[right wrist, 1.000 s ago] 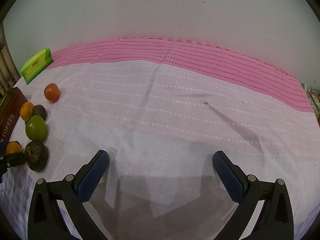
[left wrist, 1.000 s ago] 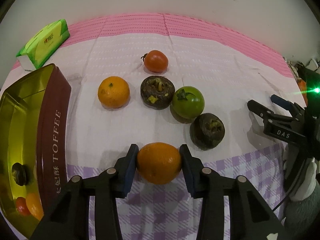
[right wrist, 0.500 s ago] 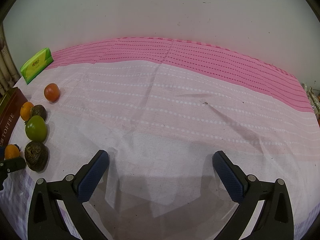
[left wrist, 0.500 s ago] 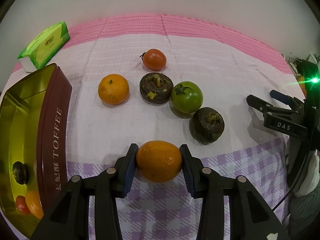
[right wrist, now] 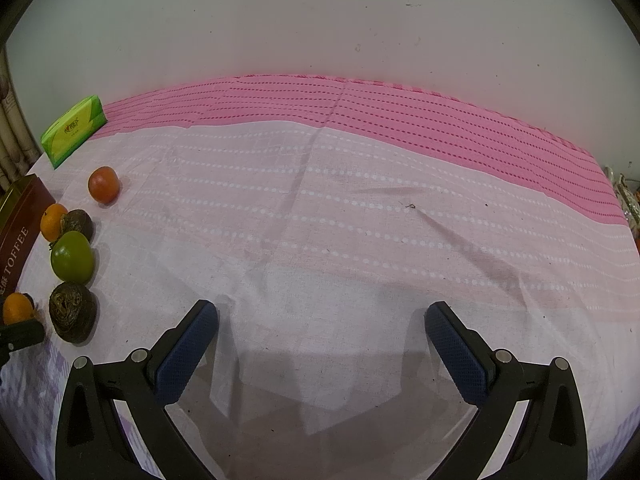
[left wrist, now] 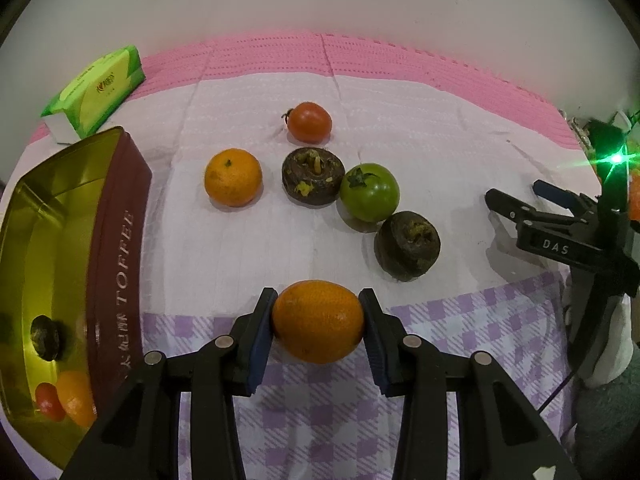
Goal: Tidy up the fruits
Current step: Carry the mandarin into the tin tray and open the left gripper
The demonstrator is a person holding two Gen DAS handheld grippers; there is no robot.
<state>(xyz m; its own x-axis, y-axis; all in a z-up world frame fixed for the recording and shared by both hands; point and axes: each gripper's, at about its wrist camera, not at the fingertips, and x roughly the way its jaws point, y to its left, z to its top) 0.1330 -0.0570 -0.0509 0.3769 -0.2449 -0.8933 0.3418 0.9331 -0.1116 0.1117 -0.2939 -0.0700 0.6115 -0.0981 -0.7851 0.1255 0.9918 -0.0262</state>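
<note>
Now, left wrist view: my left gripper [left wrist: 318,322] is clamped on the orange [left wrist: 318,321], lower centre of the frame; across the last second the loose fruits have slid slightly lower in the frame.
Toffee tin [left wrist: 116,240]: left edge, already holding fruit.
Meaning: I judge the carry to the tin is barely begun.
Right wrist view: right gripper [right wrist: 320,332] empty, fingers apart, unmoved over cloth [right wrist: 340,220]; fruits at far left.

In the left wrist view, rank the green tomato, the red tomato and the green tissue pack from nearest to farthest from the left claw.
1. Green tomato: ahead and slightly right of the left claw, beside the dark fruits.
2. Red tomato: straight ahead, farther back on the cloth.
3. Green tissue pack: far back left, beyond the toffee tin.
</note>
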